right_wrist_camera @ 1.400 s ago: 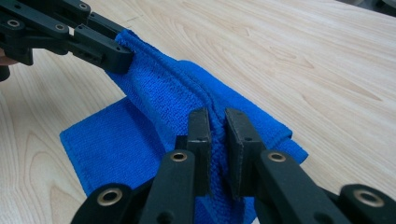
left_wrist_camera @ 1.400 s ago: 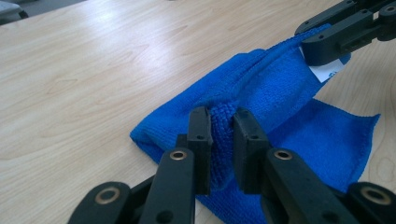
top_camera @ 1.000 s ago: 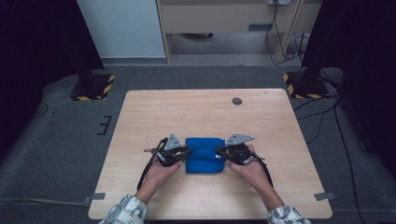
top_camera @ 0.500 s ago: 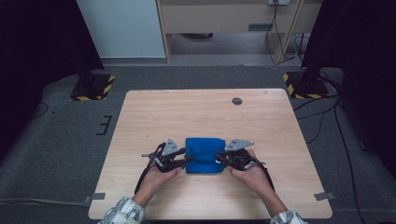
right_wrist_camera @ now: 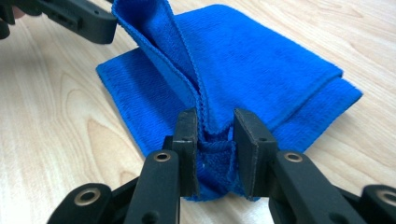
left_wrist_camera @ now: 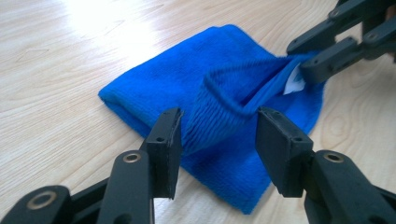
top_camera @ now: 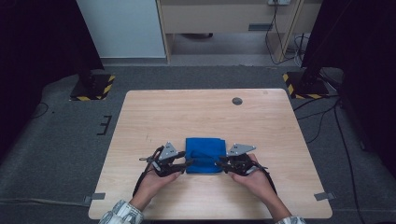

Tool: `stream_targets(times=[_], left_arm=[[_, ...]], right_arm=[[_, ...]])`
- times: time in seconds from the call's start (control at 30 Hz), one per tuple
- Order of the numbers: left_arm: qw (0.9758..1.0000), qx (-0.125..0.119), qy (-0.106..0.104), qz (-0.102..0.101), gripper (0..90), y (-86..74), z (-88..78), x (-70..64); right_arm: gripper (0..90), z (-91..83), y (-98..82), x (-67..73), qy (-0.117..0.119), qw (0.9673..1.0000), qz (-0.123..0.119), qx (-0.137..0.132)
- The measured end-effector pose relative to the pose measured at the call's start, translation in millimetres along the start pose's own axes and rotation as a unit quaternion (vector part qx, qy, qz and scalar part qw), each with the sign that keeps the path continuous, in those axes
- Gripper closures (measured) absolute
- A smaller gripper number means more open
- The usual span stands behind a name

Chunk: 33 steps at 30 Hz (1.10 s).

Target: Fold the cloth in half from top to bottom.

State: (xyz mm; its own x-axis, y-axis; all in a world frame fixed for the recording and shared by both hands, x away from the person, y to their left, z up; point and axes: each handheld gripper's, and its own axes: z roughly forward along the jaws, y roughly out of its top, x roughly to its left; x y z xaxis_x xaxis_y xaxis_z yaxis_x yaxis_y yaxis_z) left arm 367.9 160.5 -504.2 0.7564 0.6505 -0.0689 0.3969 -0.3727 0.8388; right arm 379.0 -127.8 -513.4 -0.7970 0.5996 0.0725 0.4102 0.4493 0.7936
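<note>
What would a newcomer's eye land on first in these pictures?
The folded bright blue terry cloth, lying near the front edge of the pale wooden table. Next, the two black hand-held grippers flanking it: the left gripper has just been opening, its jaws standing off a raised fold. The right gripper has also been opening, with the cloth's bunched edge between its jaws.

Both the left gripper (left_wrist_camera: 217, 140) and right gripper (right_wrist_camera: 215, 140) have just been opening around the blue cloth (top_camera: 204, 155).
</note>
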Motion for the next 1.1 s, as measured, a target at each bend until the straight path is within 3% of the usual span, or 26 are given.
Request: stream_targets(times=[0.2,0.5,0.67,0.77,0.8,0.97,1.1], left_arm=[[0.9998,-0.021,-0.003,-0.001,50.9,5.0,-6.5,-6.0],[0.998,-0.057,0.019,-0.023,50.7,14.3,-12.6,-0.8],[0.9983,-0.04,0.035,-0.023,50.5,16.5,1.2,3.5],[0.9988,-0.012,0.047,-0.003,49.9,13.8,11.7,2.7],[0.9989,-0.007,0.046,-0.004,49.9,12.2,13.0,2.9],[0.9987,0.023,0.045,0.004,49.3,0.1,14.5,0.5],[0.9978,0.047,0.045,0.014,45.7,-7.4,17.5,-1.5]], right_arm=[[70.0,0.2,-4.0,2.5,0.005,1.0,0.0,0.005],[69.1,1.8,-9.2,8.2,0.015,0.9997,-0.007,0.016],[67.5,2.2,-10.8,9.6,0.017,0.9996,-0.007,0.02],[64.4,2.3,-10.9,10.6,0.018,0.9995,-0.007,0.023],[63.4,2.1,-10.8,10.8,0.02,0.9995,-0.008,0.023],[50.4,-1.0,-9.9,10.9,0.027,0.9994,-0.002,0.022],[40.6,-4.3,-9.2,9.8,0.014,0.9998,0.003,0.017]])
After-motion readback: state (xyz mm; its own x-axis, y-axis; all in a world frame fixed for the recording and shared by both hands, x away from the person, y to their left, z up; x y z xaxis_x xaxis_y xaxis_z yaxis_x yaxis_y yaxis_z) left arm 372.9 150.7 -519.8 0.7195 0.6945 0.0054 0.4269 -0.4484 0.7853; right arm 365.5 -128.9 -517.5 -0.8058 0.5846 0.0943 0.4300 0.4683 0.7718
